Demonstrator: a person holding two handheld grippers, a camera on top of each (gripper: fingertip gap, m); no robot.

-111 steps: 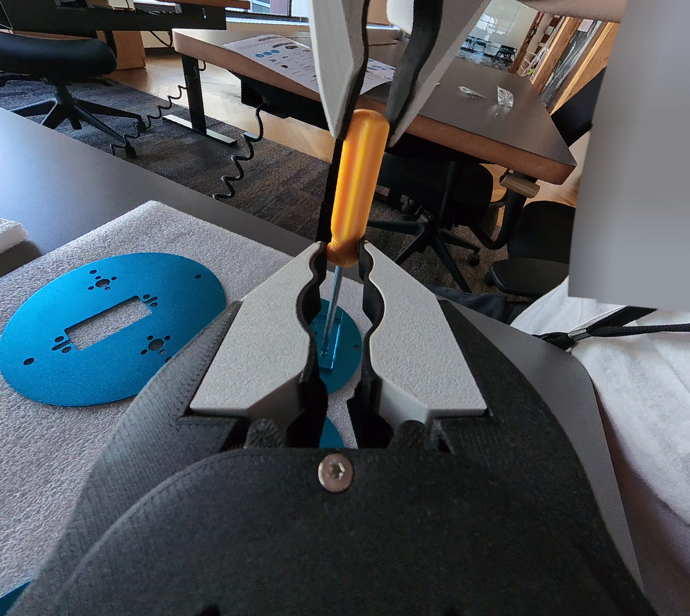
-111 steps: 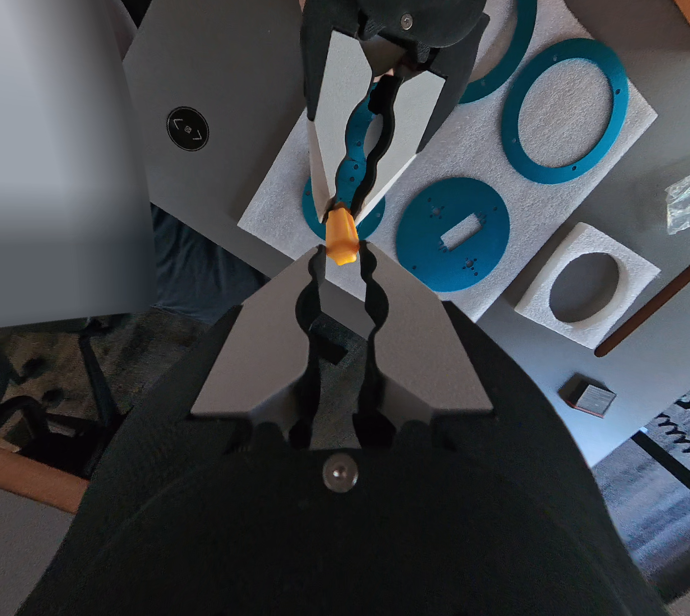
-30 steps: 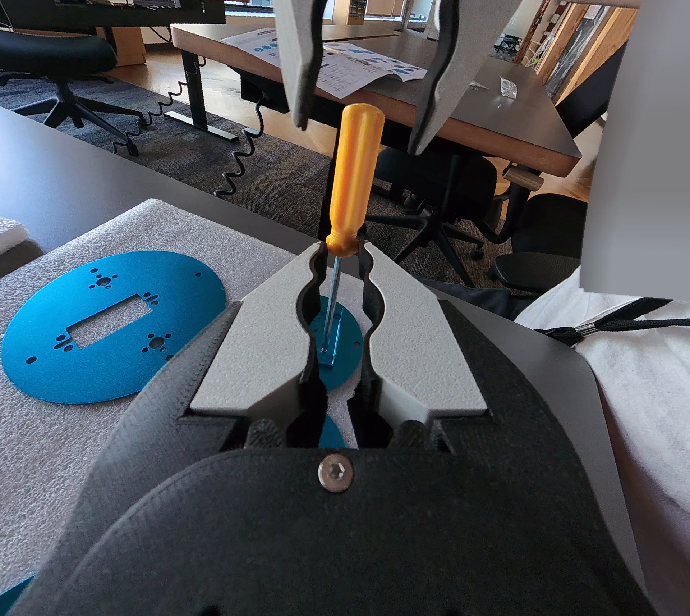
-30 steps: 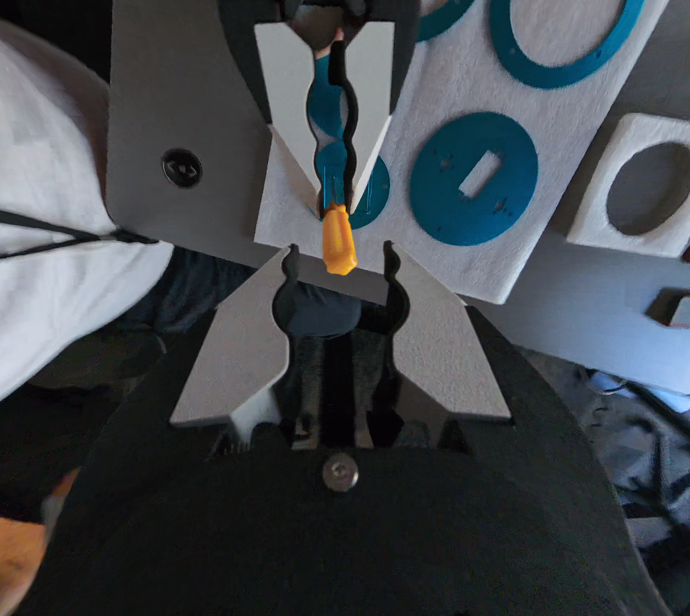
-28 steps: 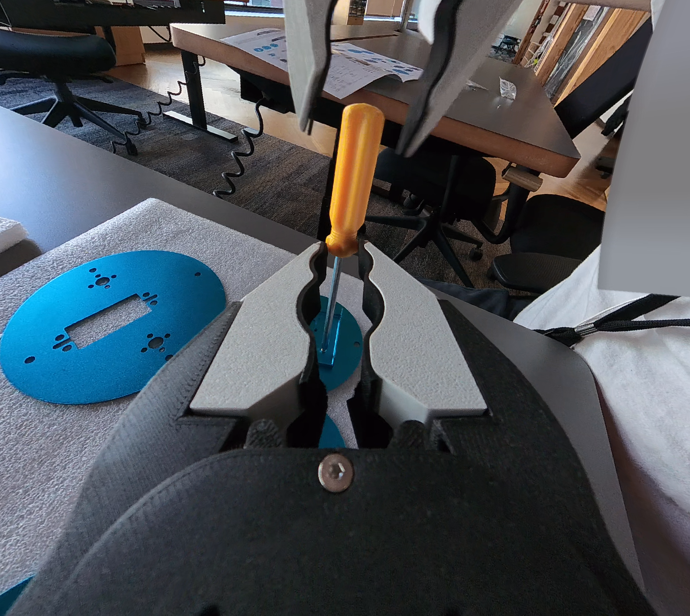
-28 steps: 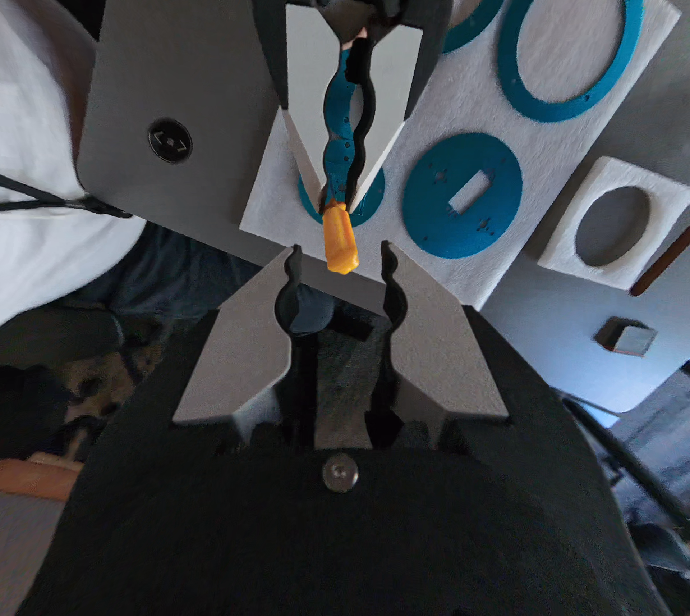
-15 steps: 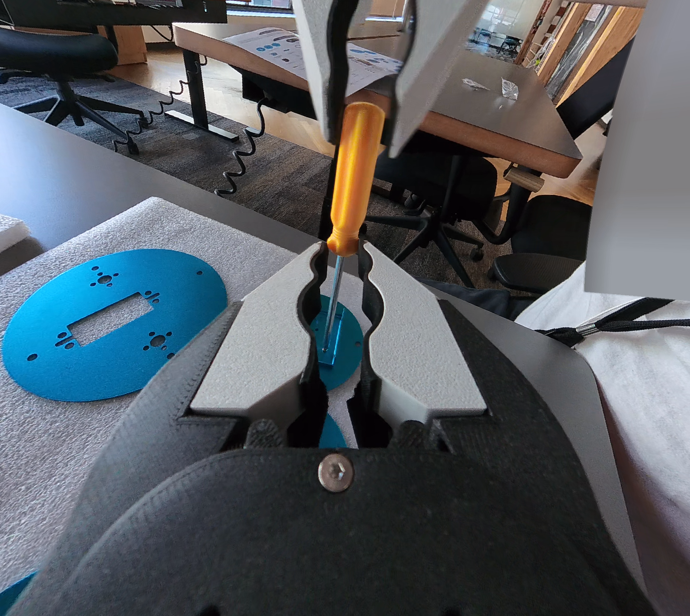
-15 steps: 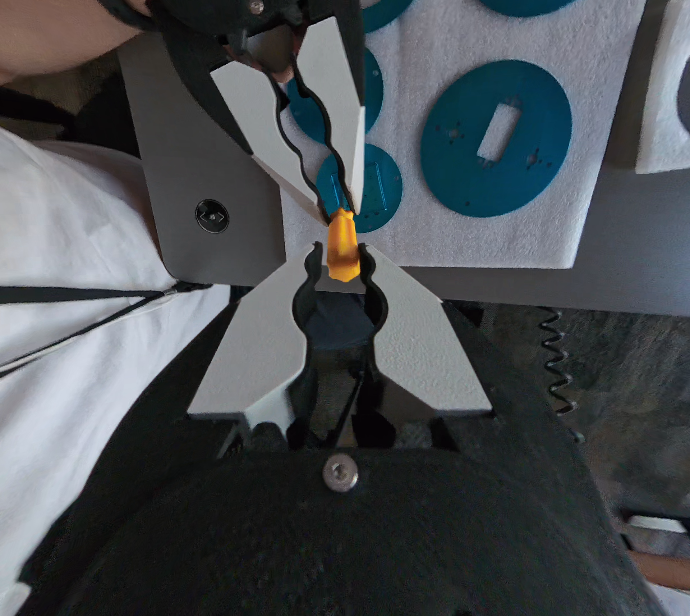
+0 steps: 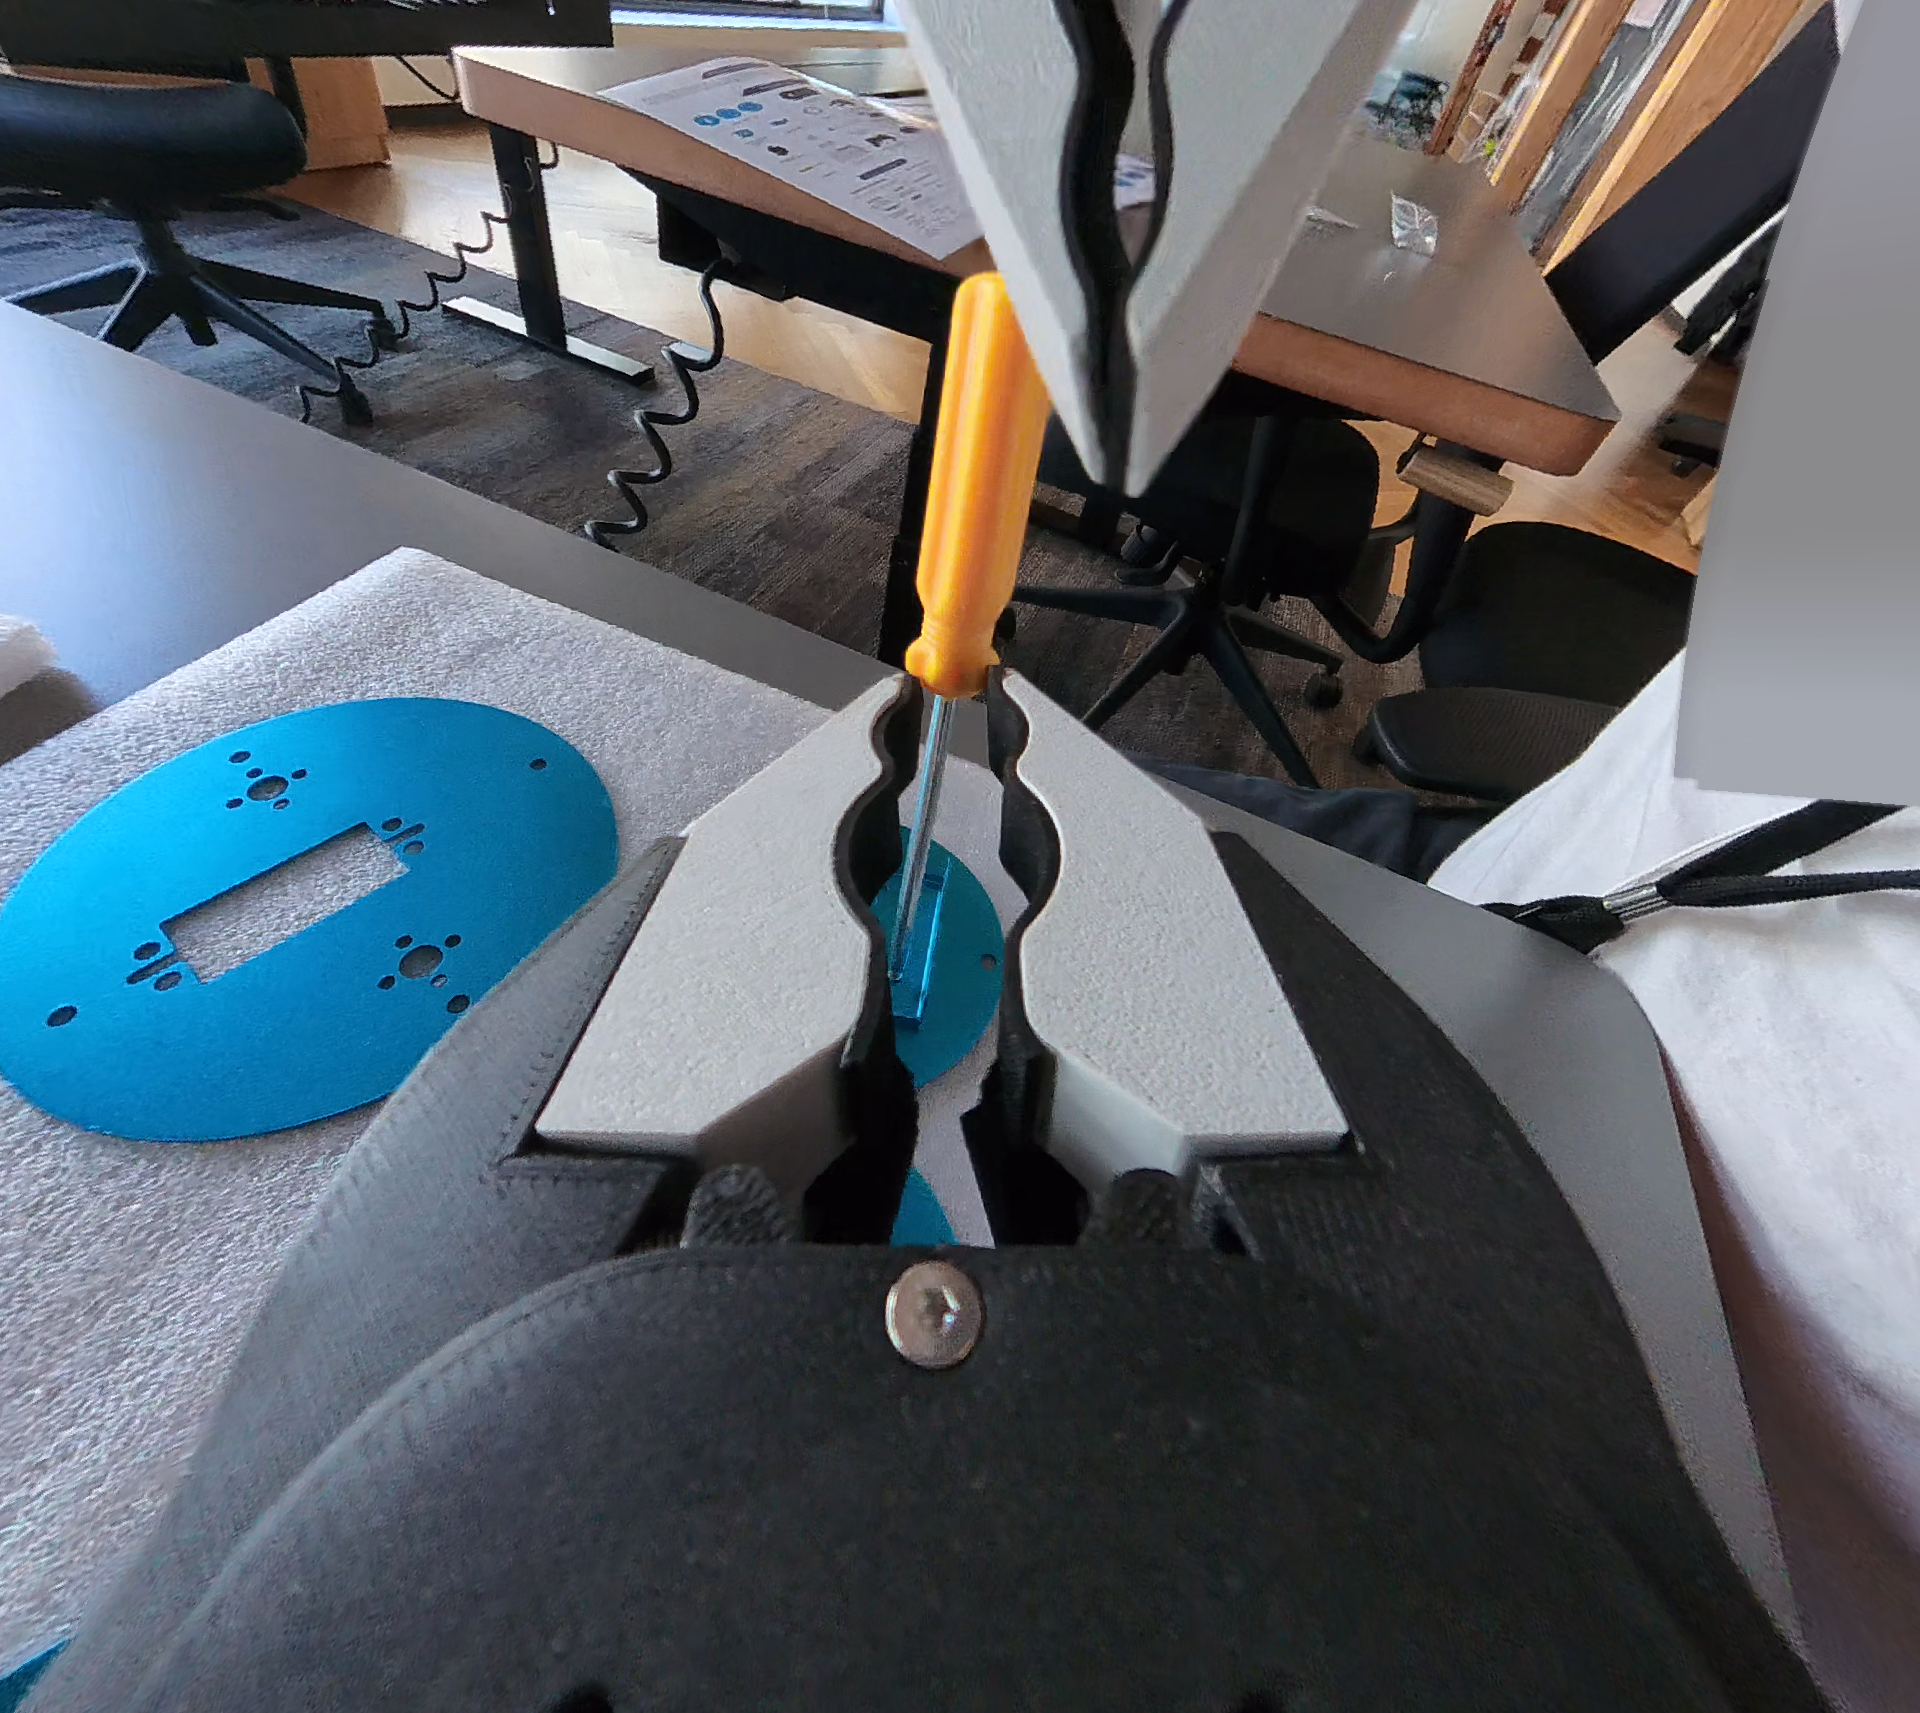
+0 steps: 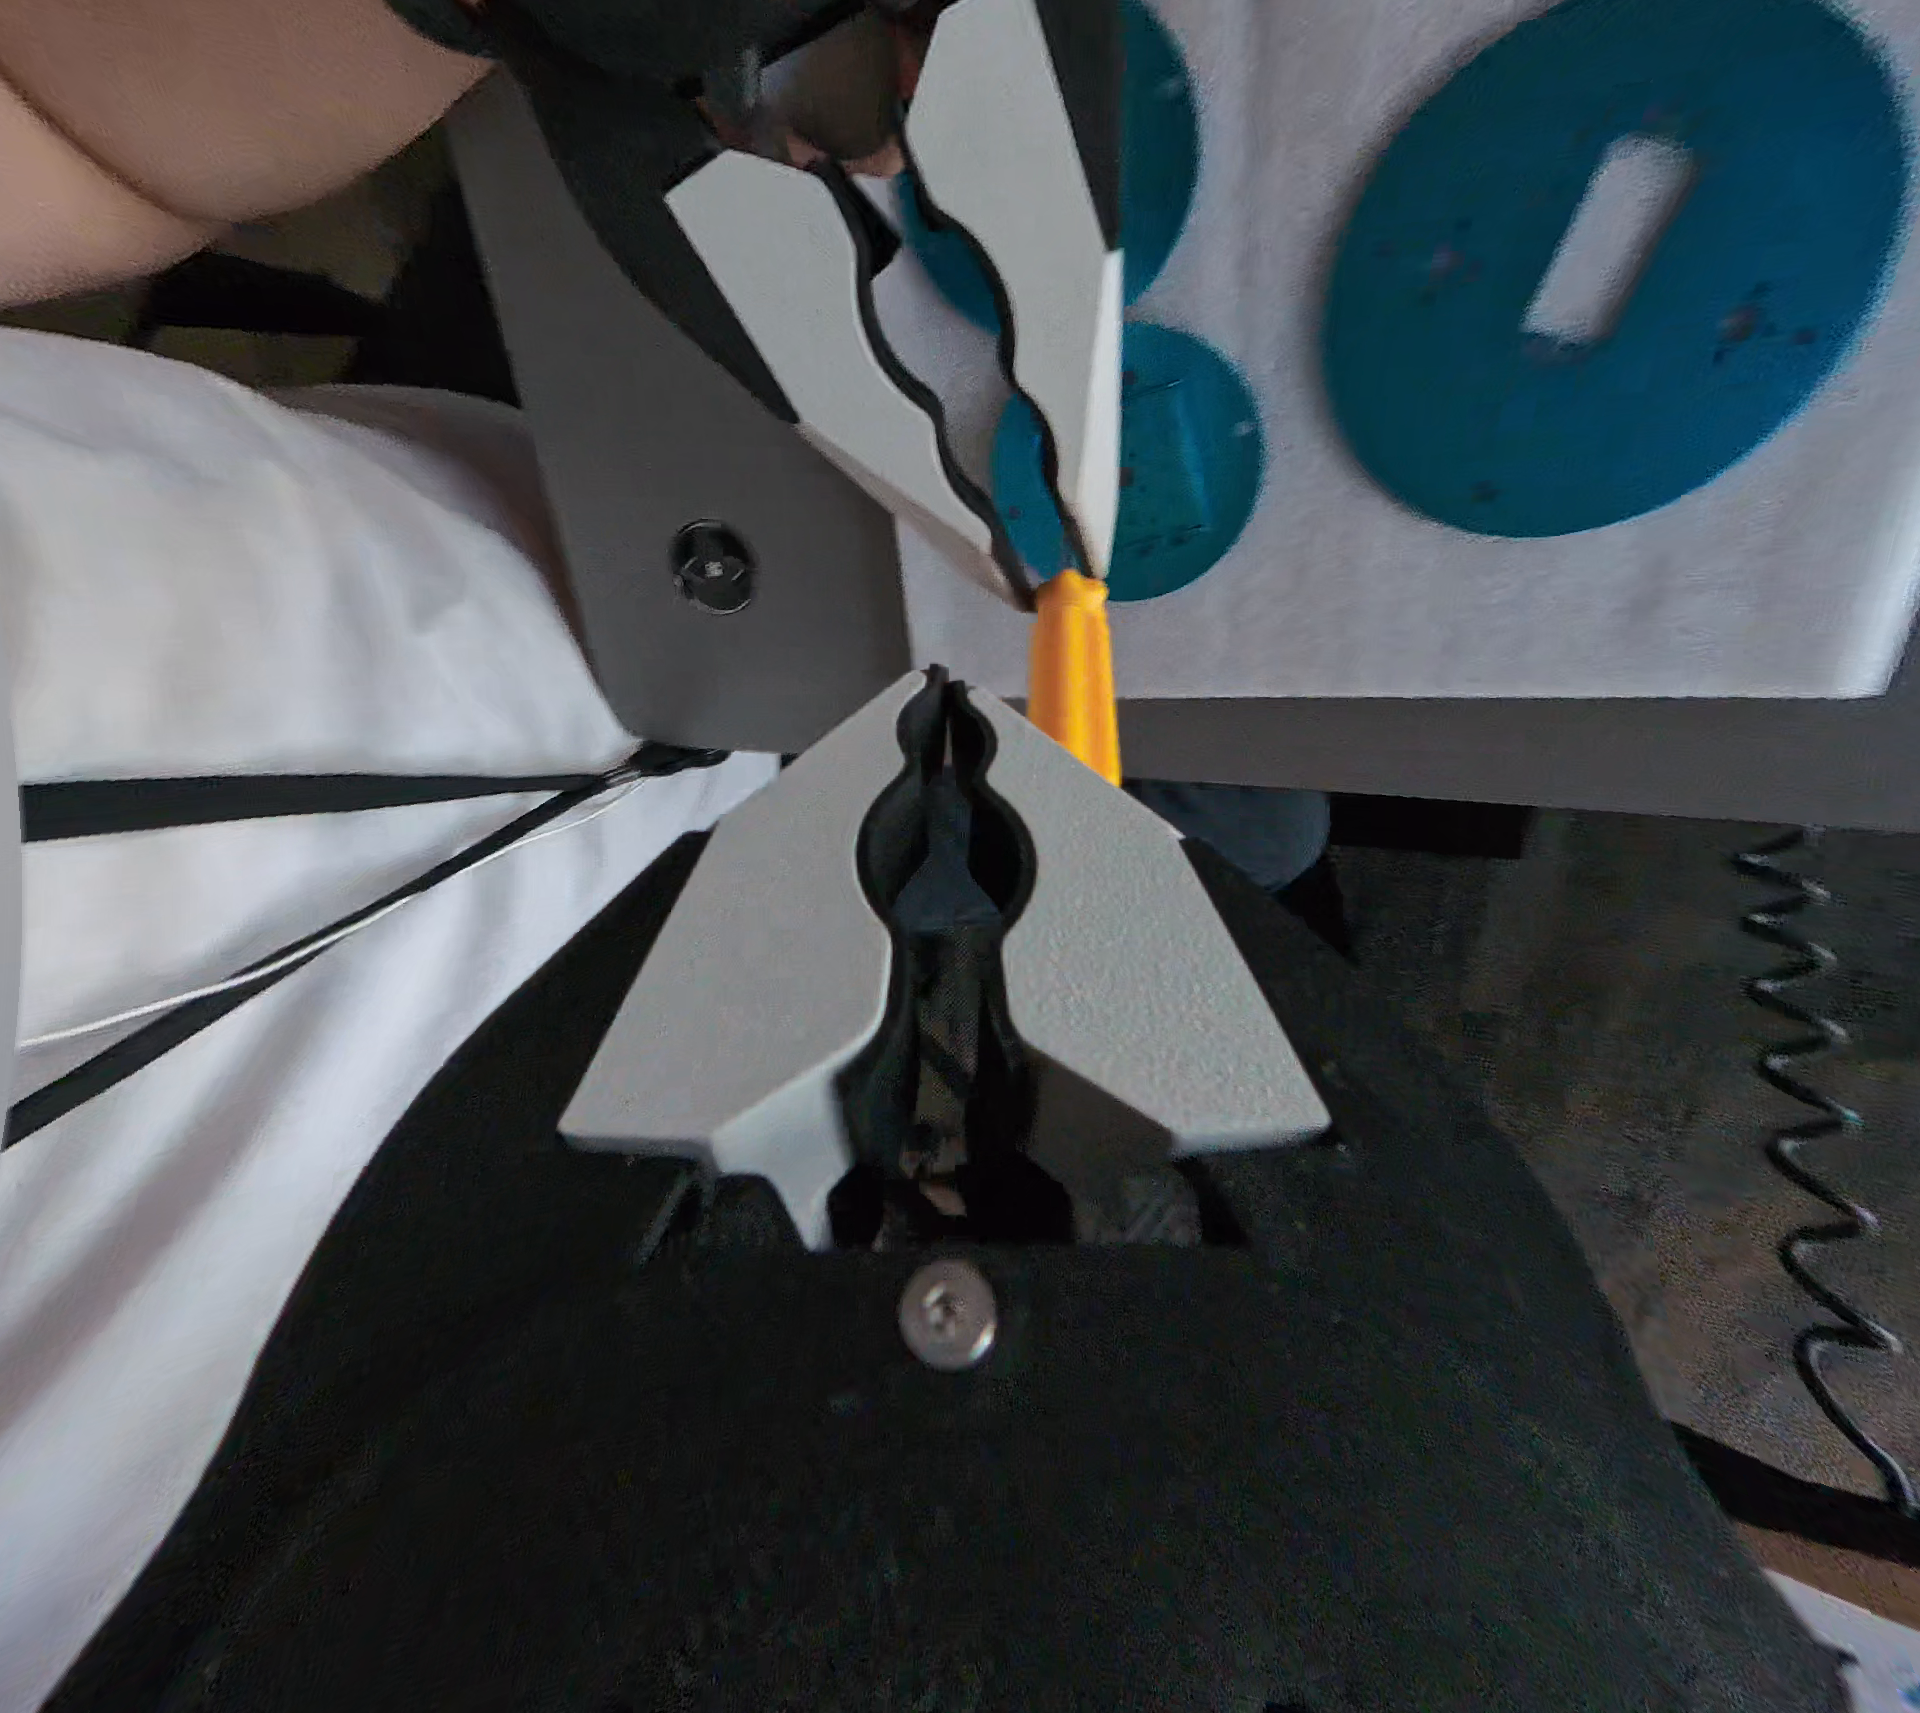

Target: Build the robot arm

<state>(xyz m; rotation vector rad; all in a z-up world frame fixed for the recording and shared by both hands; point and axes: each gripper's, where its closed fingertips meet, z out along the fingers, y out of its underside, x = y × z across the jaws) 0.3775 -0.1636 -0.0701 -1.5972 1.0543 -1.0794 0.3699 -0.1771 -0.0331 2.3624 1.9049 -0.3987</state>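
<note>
Your left gripper (image 9: 951, 687) has its jaws pinching the slim orange plastic-handled screwdriver (image 9: 977, 468) at the collar where the handle meets the thin steel shaft. The tool stands nearly upright, leaning slightly toward 1 o'clock in the left wrist view. Its tip rests on the raised rectangular block of the small round blue metal disc (image 9: 961, 925). That disc lies on the white foam sheet (image 9: 520, 655), near the edge of the dark grey desk (image 9: 156, 468) closest to you. The larger blue metal disc with a rectangular slot (image 9: 312, 884) lies flat at about 9 o'clock from the small one, apart from it.

Your right gripper (image 10: 940, 687) has its jaws pressed together on nothing. In its own view the orange handle stands just beside the tips at about 3 o'clock, outside them. From the left wrist view the same closed tips hang at about 3 o'clock from the top of the handle, very close, and contact cannot be judged.

Half a second ago those right jaws were parted narrowly with the handle top between them, and a second ago they were spread wide above it. They have since shut and slid off to the side. Your left hold on the collar and the tip's place on the block look unchanged
</note>
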